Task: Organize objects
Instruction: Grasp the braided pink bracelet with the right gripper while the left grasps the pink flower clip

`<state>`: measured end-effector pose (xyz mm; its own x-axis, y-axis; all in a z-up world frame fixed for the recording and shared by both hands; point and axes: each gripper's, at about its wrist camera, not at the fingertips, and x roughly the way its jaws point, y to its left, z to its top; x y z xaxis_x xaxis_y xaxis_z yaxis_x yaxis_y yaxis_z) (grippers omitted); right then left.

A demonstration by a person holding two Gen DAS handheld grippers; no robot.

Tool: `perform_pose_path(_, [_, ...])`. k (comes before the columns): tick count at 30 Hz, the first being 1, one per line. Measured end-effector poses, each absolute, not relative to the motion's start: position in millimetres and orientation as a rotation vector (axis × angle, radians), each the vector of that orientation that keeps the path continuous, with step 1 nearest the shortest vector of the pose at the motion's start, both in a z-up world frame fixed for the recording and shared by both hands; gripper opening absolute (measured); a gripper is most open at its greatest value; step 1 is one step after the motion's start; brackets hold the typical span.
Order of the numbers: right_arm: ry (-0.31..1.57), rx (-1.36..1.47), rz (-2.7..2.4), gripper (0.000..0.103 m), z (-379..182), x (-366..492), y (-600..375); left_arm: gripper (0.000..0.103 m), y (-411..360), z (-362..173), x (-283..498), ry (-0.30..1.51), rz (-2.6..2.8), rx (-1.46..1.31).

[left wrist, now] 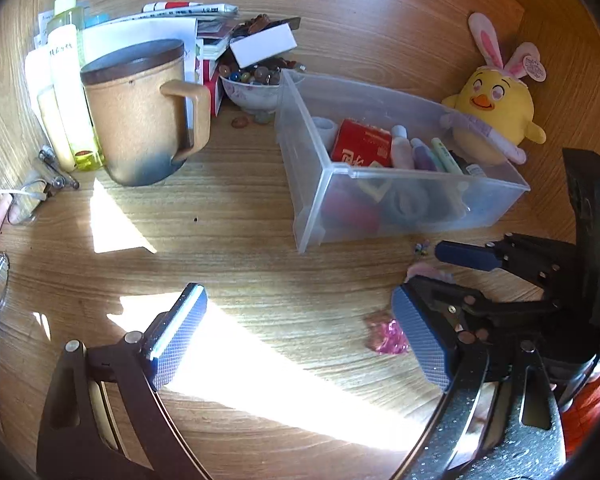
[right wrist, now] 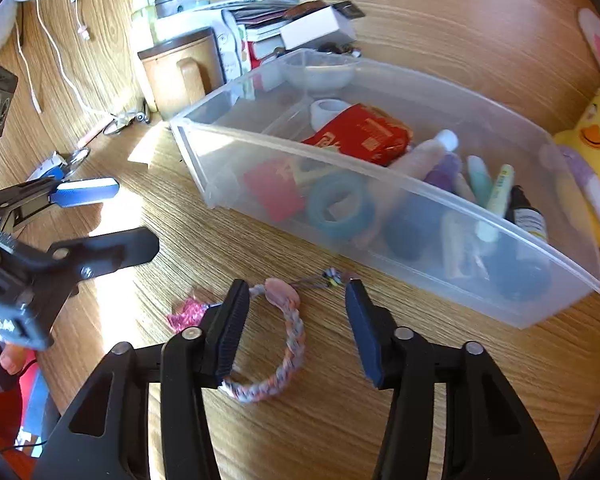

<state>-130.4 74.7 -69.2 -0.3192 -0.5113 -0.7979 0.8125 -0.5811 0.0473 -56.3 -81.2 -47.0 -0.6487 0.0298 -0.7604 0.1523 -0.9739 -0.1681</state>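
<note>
Bracelet point(right wrist: 288, 344) before bin point(right wrist: 380, 216); mug point(left wrist: 140, 116) left.

A pink, blue and orange braid was seen on the bracelet point(right wrist: 290, 344). The plush chick point(left wrist: 496, 114) was coloured yellow, its bunny ears pink and white. The lidded mug point(left wrist: 140, 120) was glazed tan, shading to blue-grey below. The desk point(left wrist: 240, 208) was patterned with light wood grain.

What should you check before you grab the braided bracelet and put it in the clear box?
1. Braided bracelet lies between the right gripper fingers: ok.
2. Fingers pressing on it already: not ok, there is a gap on both sides.
3. Left gripper out of the way, open and holding nothing: ok.
4. Clear box open on top: ok.
5. Free room inside the box: cannot tell, it looks crowded.
6. Pink wrapper clear of the fingers: ok, it lies just outside the left finger.
</note>
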Motion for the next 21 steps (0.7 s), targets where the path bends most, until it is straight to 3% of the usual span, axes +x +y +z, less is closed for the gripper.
perform_pose_path(3, [0.469, 1.016, -1.958, 0.023, -73.2, -128.3, 69.8, 0.095, -77.0, -51.6, -52.9, 0.307, -2.769, 1.312])
perform_pose_path(6, [0.478, 0.996, -1.956, 0.014, -73.3, -124.6, 69.2, 0.095, -70.4, -54.5, -50.1, 0.278, -2.776, 1.334])
perform_pose_path(17, [0.385, 0.970, -2.023, 0.011, -59.2, -120.6, 99.7, 0.094, -40.2, -62.4, -50.7, 0.221, -2.822, 1.419])
perform_pose_path(19, [0.351, 0.972, -2.049, 0.011, -54.6, -122.4, 111.5, 0.089, -35.6, -64.2, -52.4, 0.201, -2.819, 1.425])
perform_pose_path(21, [0.309, 0.976, -2.076, 0.011, -50.2, -125.7, 124.7, 0.074, -31.4, -66.5, -55.4, 0.183, -2.817, 1.452])
